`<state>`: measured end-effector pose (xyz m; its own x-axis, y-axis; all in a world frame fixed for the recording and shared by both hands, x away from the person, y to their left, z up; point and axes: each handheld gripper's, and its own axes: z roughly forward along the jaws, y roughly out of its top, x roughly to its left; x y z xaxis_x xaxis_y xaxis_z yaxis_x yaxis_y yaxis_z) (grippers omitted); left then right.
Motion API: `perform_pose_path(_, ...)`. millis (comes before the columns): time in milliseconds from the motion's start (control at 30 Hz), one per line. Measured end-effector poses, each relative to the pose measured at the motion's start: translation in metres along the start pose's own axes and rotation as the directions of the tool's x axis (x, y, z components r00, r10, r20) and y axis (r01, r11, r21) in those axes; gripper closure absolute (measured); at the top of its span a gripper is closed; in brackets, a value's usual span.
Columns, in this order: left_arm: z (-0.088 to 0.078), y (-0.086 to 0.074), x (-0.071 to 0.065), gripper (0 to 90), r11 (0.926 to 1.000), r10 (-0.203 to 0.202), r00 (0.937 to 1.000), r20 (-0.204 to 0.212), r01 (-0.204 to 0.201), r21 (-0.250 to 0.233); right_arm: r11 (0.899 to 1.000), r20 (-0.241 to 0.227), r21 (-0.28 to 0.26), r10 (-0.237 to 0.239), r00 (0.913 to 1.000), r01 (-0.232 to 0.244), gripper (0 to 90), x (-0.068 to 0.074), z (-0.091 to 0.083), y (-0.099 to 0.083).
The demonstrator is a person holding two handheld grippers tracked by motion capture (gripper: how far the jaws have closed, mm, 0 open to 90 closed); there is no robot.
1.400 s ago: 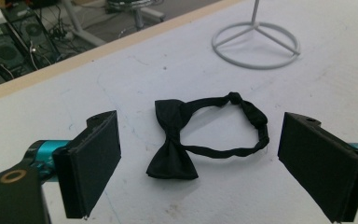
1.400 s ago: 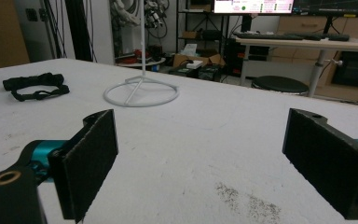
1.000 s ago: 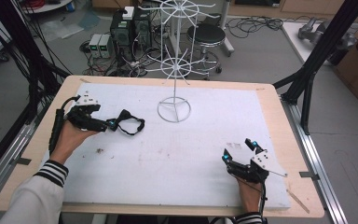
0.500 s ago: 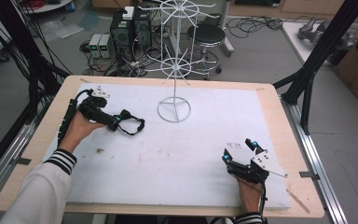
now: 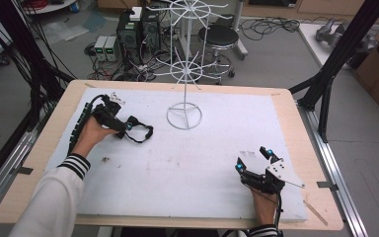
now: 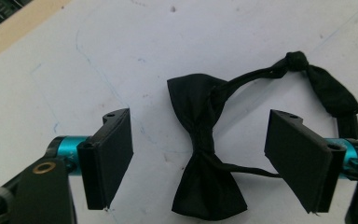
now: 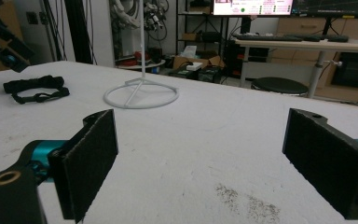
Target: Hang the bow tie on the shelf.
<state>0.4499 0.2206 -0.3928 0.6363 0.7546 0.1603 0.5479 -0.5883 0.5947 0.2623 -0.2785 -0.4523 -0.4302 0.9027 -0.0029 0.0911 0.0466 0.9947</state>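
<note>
Left gripper point(image 6: 200, 154) poised over the black bow tie point(image 6: 205, 158), jaws spread wide on both sides of its knot

To grip well, lower straight down and close on the narrow pinched middle, keeping the strap loop point(image 6: 317, 84) out of the pads. The bow tie lies flat on the white table cover point(image 5: 202, 163), left of the wire stand point(image 5: 184, 115). Compared with a second ago, the left gripper has moved forward over the tie; the right gripper point(image 5: 255, 162) rests equally wide open at the near right, unchanged
</note>
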Motion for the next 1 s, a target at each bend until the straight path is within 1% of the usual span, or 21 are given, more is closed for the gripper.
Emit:
perform_pose_path(67,0.002,-0.001,0.001,27.9,0.9999,-0.003,1.0,-0.001,0.003,0.013,1.0,0.0,-0.002,0.0,1.0,0.0,9.4,0.0,0.0,0.0)
perform_pose_path(100,0.003,-0.001,0.001,27.9,0.9998,-0.005,1.0,0.0,0.005,0.018,1.0,-0.001,-0.003,0.0,1.0,0.0,9.4,0.0,0.0,0.0)
perform_pose_path(167,0.005,-0.002,0.003,31.0,0.9997,-0.015,0.9999,-0.002,0.015,0.02,1.0,0.001,-0.003,0.002,1.0,-0.002,9.4,0.0,0.0,0.0)
perform_pose_path(233,0.007,-0.002,0.003,32.0,0.9994,-0.024,0.9997,-0.003,0.024,0.025,1.0,0.001,-0.003,0.004,1.0,-0.004,9.4,0.0,0.0,0.0)
perform_pose_path(300,0.009,-0.003,0.004,33.5,0.9989,-0.024,0.9997,0.0,0.024,0.041,1.0,0.002,-0.005,0.005,1.0,-0.005,9.4,0.0,0.0,0.0)
perform_pose_path(400,0.014,-0.004,0.004,35.4,0.9974,-0.041,0.9991,0.01,0.04,0.06,1.0,0.002,-0.006,0.005,1.0,-0.005,9.4,-0.001,0.0,0.0)
perform_pose_path(433,0.015,-0.004,0.005,35.8,0.9971,-0.038,0.9993,0.006,0.037,0.066,1.0,0.002,-0.006,0.005,1.0,-0.005,9.4,-0.001,0.0,0.0)
perform_pose_path(500,0.017,-0.004,0.004,38.3,0.9965,-0.038,0.9992,0.016,0.037,0.075,1.0,0.002,-0.006,0.004,1.0,-0.004,9.4,-0.001,0.0,0.0)
perform_pose_path(567,0.019,-0.005,0.004,39.9,0.996,-0.036,0.9993,0.013,0.035,0.083,1.0,0.001,-0.006,0.004,1.0,-0.004,9.4,-0.001,0.0,0.0)
perform_pose_path(633,0.021,-0.005,0.004,41.8,0.995,-0.045,0.9986,0.027,0.043,0.09,1.0,0.001,-0.007,0.004,1.0,-0.004,9.4,-0.001,0.0,0.0)
perform_pose_path(700,0.022,-0.006,0.004,41.8,0.9949,-0.044,0.9981,0.043,0.04,0.093,1.0,0.001,-0.007,0.005,1.0,-0.005,9.4,-0.001,0.0,0.0)
perform_pose_path(733,0.023,-0.006,0.004,43.5,0.9947,-0.046,0.998,0.044,0.042,0.094,1.0,0.001,-0.007,0.005,1.0,-0.005,9.4,-0.001,0.0,0.0)
perform_pose_path(800,0.023,-0.006,0.004,43.6,0.9942,-0.048,0.9979,0.044,0.043,0.099,1.0,0.001,-0.007,0.005,1.0,-0.005,9.4,-0.001,0.0,0.0)
perform_pose_path(833,0.024,-0.007,0.005,47.8,0.9942,-0.047,0.9975,0.054,0.041,0.099,1.0,0.001,-0.007,0.005,1.0,-0.005,9.4,-0.001,0.0,0.0)
perform_pose_path(900,0.025,-0.007,0.005,48.2,0.9937,-0.049,0.9974,0.052,0.044,0.103,1.0,0.0,-0.007,0.004,1.0,-0.004,9.4,-0.001,0.0,0.0)
perform_pose_path(933,0.025,-0.007,0.005,49.7,0.9935,-0.051,0.9968,0.061,0.044,0.105,1.0,0.0,-0.007,0.005,1.0,-0.005,9.4,-0.001,0.0,0.0)
perform_pose_path(1000,0.026,-0.007,0.004,51.8,0.993,-0.052,0.9969,0.059,0.045,0.109,1.0,-0.001,-0.006,0.005,1.0,-0.005,9.4,-0.001,0.0,0.0)
